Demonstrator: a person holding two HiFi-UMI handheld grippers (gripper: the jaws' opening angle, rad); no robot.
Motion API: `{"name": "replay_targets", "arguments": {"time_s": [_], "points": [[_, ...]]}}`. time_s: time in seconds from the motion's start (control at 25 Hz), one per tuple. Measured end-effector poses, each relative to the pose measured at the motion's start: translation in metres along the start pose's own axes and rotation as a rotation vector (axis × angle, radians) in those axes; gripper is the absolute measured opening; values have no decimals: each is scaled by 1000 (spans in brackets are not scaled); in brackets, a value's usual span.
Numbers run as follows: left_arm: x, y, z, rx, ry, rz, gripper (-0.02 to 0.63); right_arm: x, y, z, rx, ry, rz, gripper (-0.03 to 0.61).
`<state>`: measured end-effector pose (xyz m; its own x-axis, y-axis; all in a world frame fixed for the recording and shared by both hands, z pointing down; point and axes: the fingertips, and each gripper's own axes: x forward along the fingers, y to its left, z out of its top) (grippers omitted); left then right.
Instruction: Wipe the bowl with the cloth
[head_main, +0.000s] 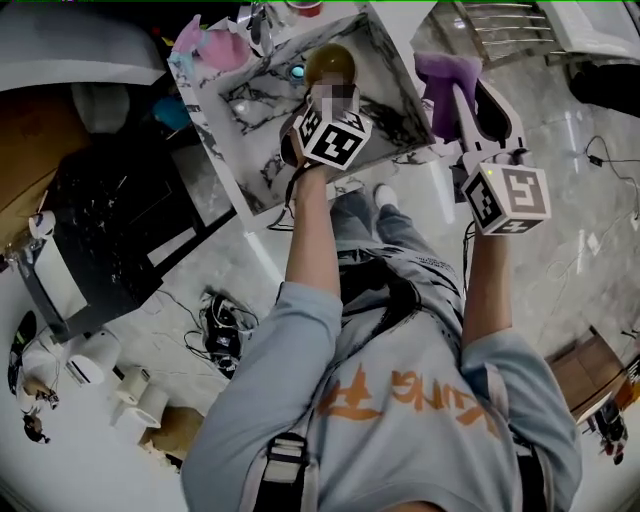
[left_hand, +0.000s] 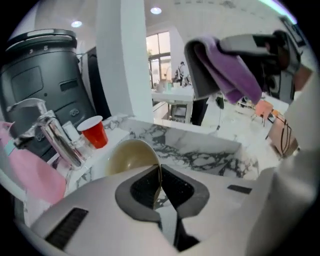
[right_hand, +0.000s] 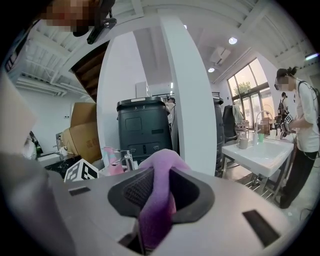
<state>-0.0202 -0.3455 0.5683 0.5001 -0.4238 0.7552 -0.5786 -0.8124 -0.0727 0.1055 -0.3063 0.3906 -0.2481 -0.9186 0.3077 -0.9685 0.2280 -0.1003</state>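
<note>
In the head view a tan bowl (head_main: 330, 62) hangs above the marble sink (head_main: 215, 130). My left gripper (head_main: 322, 105) is shut on its rim. The left gripper view shows that thin rim pinched edge-on between the dark pads, with the bowl (left_hand: 129, 156) tilted and its hollow facing left. My right gripper (head_main: 455, 92) holds a purple cloth (head_main: 443, 75) up to the right of the bowl, apart from it. In the right gripper view the cloth (right_hand: 159, 197) is bunched between the pads and droops over them. The left gripper view also catches the cloth (left_hand: 227, 75) hanging at upper right.
A chrome faucet (left_hand: 55, 135) and a red cup (left_hand: 94, 131) stand on the counter left of the sink (left_hand: 200, 145). A pink item (left_hand: 30, 175) lies near them. Behind are a white pillar (right_hand: 192, 100) and a dark bin (right_hand: 144, 125). A person (right_hand: 300, 130) stands by a white basin (right_hand: 260, 152).
</note>
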Motion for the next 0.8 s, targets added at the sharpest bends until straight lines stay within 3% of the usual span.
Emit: {"name": "replay_targets", "arguments": {"time_s": [0.2, 0.56, 0.8], "points": [[-44, 2, 24, -186, -148, 43, 34, -4, 5, 13, -4, -41, 44, 104], [-117, -14, 63, -313, -410, 42, 34, -21, 16, 29, 0, -118, 143, 104], [-171, -46, 94, -377, -637, -22, 34, -51, 21, 52, -47, -212, 220, 104]]}}
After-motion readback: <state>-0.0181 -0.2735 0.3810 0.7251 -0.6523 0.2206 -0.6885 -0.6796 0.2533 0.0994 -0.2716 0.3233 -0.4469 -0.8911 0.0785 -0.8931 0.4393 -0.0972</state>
